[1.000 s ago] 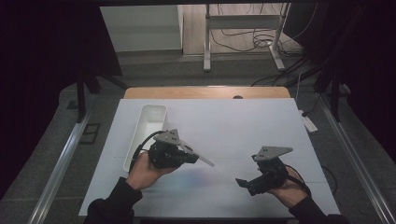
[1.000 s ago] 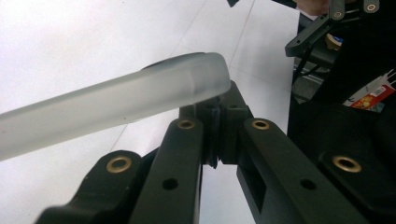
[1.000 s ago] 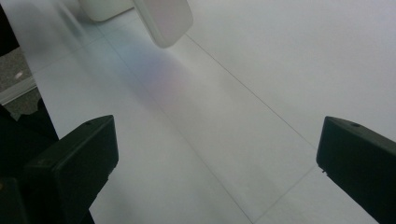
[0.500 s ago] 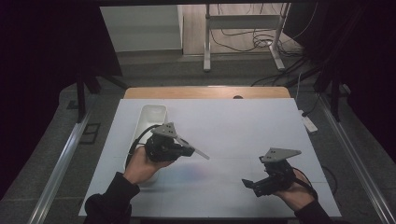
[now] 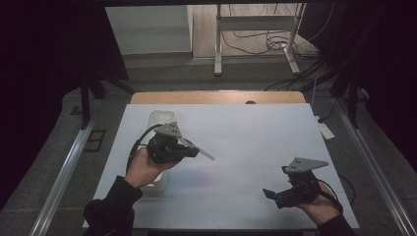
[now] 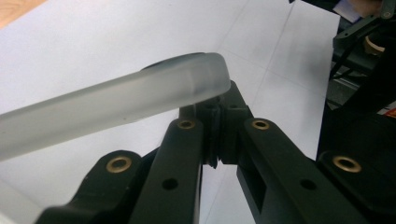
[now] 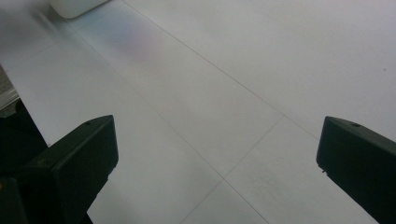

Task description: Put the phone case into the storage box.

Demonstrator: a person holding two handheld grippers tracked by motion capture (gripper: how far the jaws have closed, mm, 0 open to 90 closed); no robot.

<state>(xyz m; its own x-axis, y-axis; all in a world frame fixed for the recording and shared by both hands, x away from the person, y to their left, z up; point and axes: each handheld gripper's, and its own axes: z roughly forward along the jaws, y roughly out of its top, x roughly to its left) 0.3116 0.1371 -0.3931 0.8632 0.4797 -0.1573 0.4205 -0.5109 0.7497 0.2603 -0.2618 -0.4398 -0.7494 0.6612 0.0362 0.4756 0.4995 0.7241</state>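
A white tray (image 5: pixel 158 123) lies near the left edge of the white table (image 5: pixel 246 142). Just above its near end, the left gripper (image 5: pixel 193 151) has its jaws clamped tight on a translucent plastic strip (image 5: pixel 201 149), which juts toward the table's middle, clear of the surface. Near the front right corner, the right gripper (image 5: pixel 270 195) hovers with jaws spread wide, holding nothing.
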